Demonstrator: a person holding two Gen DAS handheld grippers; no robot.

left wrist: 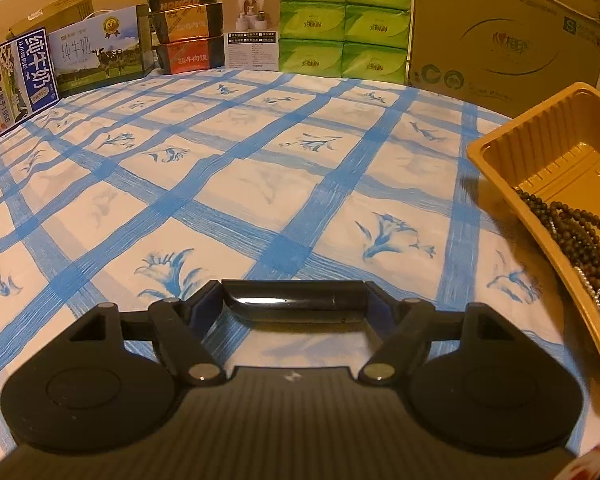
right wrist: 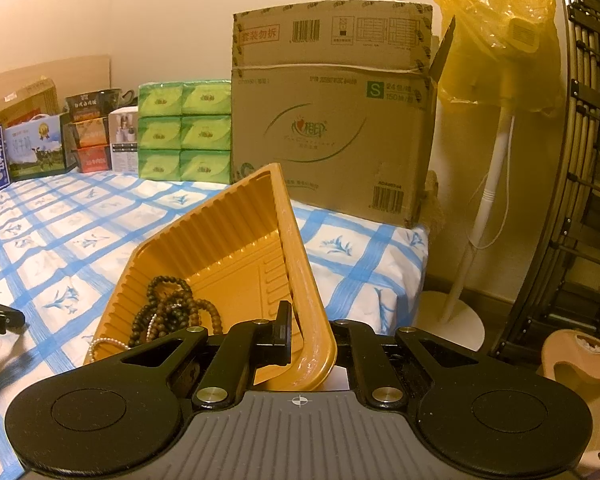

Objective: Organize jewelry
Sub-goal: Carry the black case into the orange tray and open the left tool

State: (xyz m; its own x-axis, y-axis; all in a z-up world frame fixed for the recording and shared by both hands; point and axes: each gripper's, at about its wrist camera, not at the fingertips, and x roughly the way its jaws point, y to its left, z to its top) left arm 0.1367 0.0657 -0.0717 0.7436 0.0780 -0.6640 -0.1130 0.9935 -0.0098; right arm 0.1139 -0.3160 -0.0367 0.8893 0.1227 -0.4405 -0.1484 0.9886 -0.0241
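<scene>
1. Sitting on the blue-checked tablecloth (left wrist: 260, 184), the gold plastic tray (right wrist: 236, 236) is tipped, its far end raised, and it has ribbed walls and a stepped, glossy floor.
2. Piled in its low near-left corner is the jewelry: dark brown bead strands (right wrist: 168, 308) coiled over one another, with a thin pearl-like chain (right wrist: 100, 346) threading out beneath them.
3. The right gripper (right wrist: 300, 344) has its jaws clamped tight on the tray's near right rim, one black pad inside the wall.
4. The left gripper (left wrist: 296, 304) hovers over bare cloth just left of the tray, its jaws set wide on a glossy black bar (left wrist: 292, 300) spanning the gap between the pads; what that bar is I cannot tell.
5. Along the wall stand milk cartons (left wrist: 96, 54), green tissue packs (left wrist: 344, 20) and a cardboard box (right wrist: 332, 144).
</scene>
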